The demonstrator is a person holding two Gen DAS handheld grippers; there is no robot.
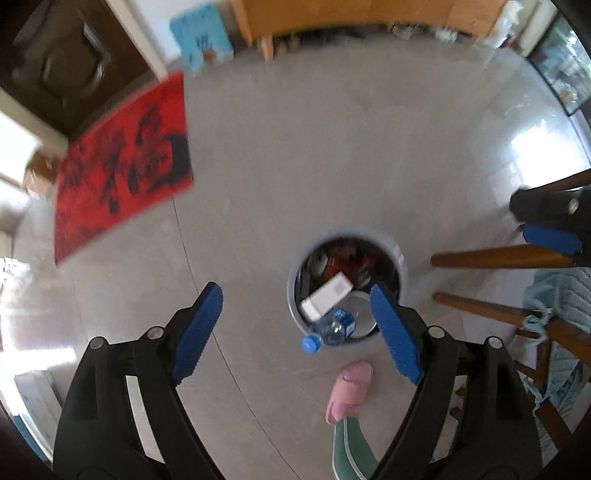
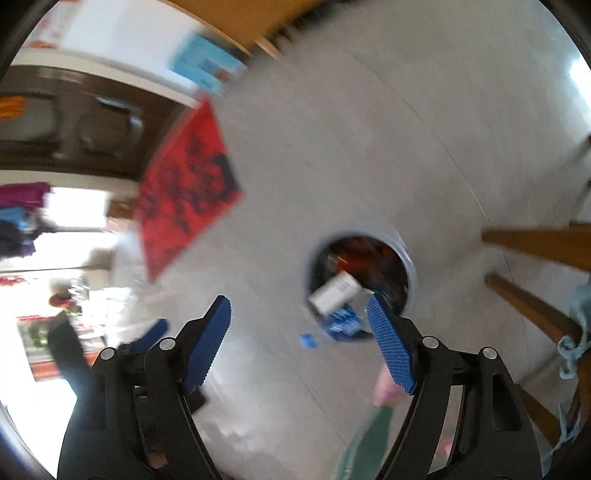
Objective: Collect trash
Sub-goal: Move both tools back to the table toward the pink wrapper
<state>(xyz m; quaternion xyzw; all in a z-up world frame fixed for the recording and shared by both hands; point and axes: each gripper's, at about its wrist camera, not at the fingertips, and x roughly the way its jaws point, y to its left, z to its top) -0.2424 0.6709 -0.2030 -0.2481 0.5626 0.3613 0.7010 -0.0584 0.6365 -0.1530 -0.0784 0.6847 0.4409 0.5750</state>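
Left wrist view looks down on a round grey trash bin standing on the pale grey tiled floor, just beyond the right finger of the left tool. That tool's blue-padded fingers stand wide apart and hold nothing. A clear plastic water bottle with a blue cap lies tilted across the bin's near rim, cap end poking out over the floor, between the two fingers in the picture. A white rectangular box rests on top of the rubbish inside the bin, just beyond the bottle; darker red and black scraps fill the far part.

Right wrist view, more blurred, shows the right tool likewise spread wide and empty, with the bin beyond its right finger, the box inside it and the bottle at the near rim. The right tool also appears at the right edge of the left view.

A foot in a pink slipper stands near the bin. A red mat with black calligraphy lies on the floor to the far left, before a dark wooden door. Brown wooden chair legs reach in from the right, and a light wooden cabinet lines the far wall.
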